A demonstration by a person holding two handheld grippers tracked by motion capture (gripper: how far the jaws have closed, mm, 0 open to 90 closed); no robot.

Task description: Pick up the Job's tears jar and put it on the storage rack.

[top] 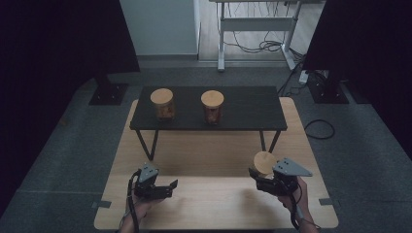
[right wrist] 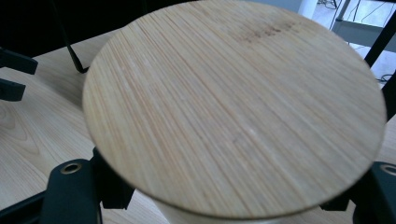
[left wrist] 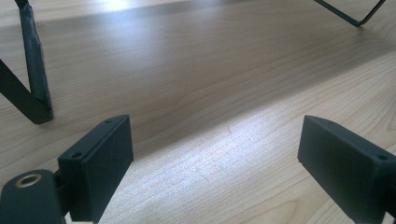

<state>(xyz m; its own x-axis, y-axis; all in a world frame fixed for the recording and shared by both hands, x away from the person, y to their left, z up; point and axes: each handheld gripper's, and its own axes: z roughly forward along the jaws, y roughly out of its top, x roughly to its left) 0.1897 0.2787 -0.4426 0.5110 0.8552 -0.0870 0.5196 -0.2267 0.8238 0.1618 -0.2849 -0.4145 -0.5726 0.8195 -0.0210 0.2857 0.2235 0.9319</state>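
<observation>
Currently clamped in right gripper (top: 263, 177): jar with round bamboo lid (right wrist: 233, 107), at the near right of the wooden table (top: 214, 204); a jaw pressing the body on either side just below the lid, jar axis roughly upright, tilted slightly. Contents of this jar hidden beneath the lid.
Left gripper (top: 167, 188): near left of table, jaws wide apart over bare wood, holding nothing; well apart from the held jar, so right hand far nearer.
Black raised shelf (top: 252, 109): far side, beyond both grippers, on thin metal legs.
Upright on shelf, left part: two bamboo-lidded glass jars, left shelf jar (top: 162, 104) with yellowish-brown contents, right shelf jar (top: 212, 107) with reddish-brown contents; free space to their right, probable destination, forward and slightly left of the right gripper.
</observation>
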